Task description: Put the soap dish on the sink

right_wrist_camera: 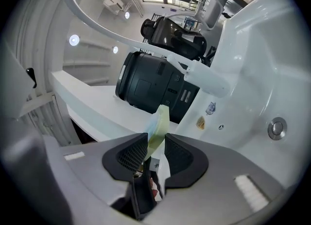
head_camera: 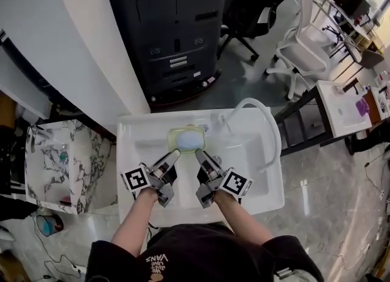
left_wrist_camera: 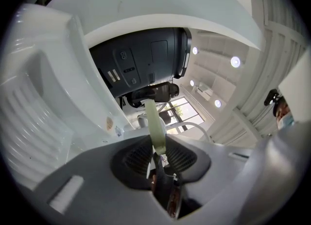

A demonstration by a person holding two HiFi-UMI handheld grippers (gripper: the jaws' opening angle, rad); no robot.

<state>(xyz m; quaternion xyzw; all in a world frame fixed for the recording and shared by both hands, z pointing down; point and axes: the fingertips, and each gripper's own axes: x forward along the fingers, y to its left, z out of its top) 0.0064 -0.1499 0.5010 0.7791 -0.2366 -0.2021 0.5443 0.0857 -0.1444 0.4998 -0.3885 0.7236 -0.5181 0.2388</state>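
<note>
A pale green, oval plastic soap dish (head_camera: 186, 139) sits at the back of the white ceramic sink (head_camera: 256, 171), over the ledge near the sink's back rim and about midway along it. Something pale blue-white lies in its hollow. From where the pictures look, I cannot tell whether the soap dish rests on the ledge or hangs just above it.

The person leans over the front of the sink with both arms out. The left hand-held gripper (head_camera: 173, 156) has its jaws nearly together, pinching the near rim of the soap dish on its left side. The left gripper view shows the thin green edge (left_wrist_camera: 154, 122) standing up between the dark ribbed pads of that hand-held gripper (left_wrist_camera: 158, 148). The right hand-held gripper (head_camera: 200, 156) pinches the same rim just to the right. In its own view the green edge (right_wrist_camera: 159, 124) is caught between the pads of the narrowly set jaws (right_wrist_camera: 154, 146).

A white faucet spout (right_wrist_camera: 209, 80) reaches over the basin, and a round metal drain button (right_wrist_camera: 277, 128) sits in the sink wall. A white curved hose (head_camera: 268, 122) arches over the sink's right end. Behind the sink stands a tall black office printer (head_camera: 177, 31). A smaller marble-patterned basin (head_camera: 61, 159) is to the sink's left.
</note>
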